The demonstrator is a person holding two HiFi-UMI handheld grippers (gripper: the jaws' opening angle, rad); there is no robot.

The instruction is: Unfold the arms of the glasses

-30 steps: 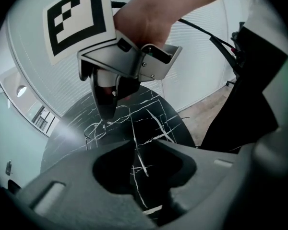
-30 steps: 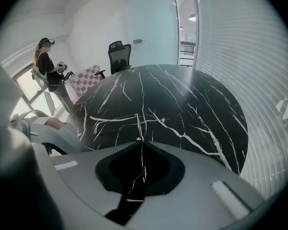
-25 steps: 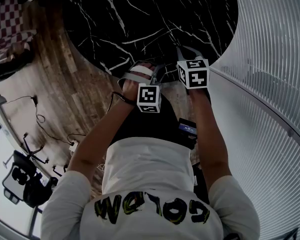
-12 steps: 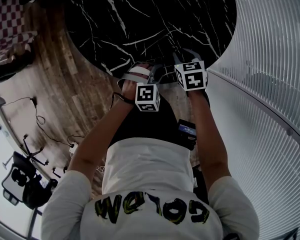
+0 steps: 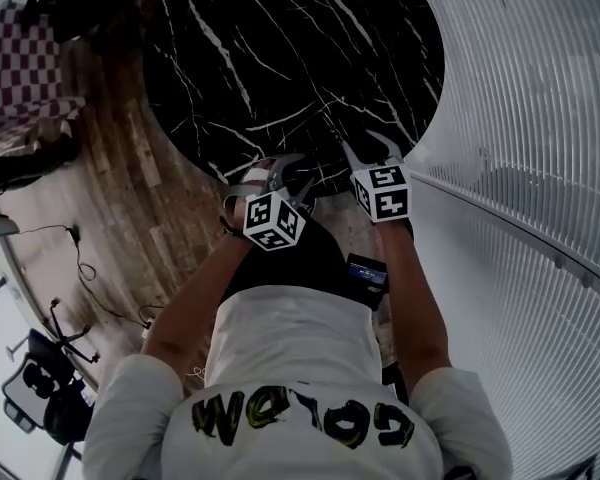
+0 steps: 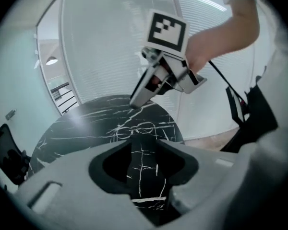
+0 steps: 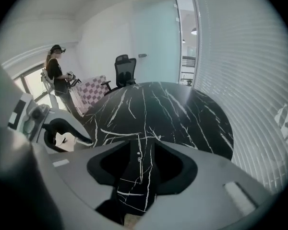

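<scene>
Glasses (image 6: 140, 128) lie on table (image 6: 77, 128); left tongs (image 6: 143, 164) and right tongs (image 7: 139, 169) just opened, empty.

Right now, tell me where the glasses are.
In the left gripper view, the glasses lie on the black marble table toward its right edge, just under the right gripper.

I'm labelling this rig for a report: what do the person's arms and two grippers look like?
The left gripper and the right gripper are grey and curved, each carrying a white cube with black square markers. A thin black cable trails from the right one. The sleeves are short and white.
</scene>
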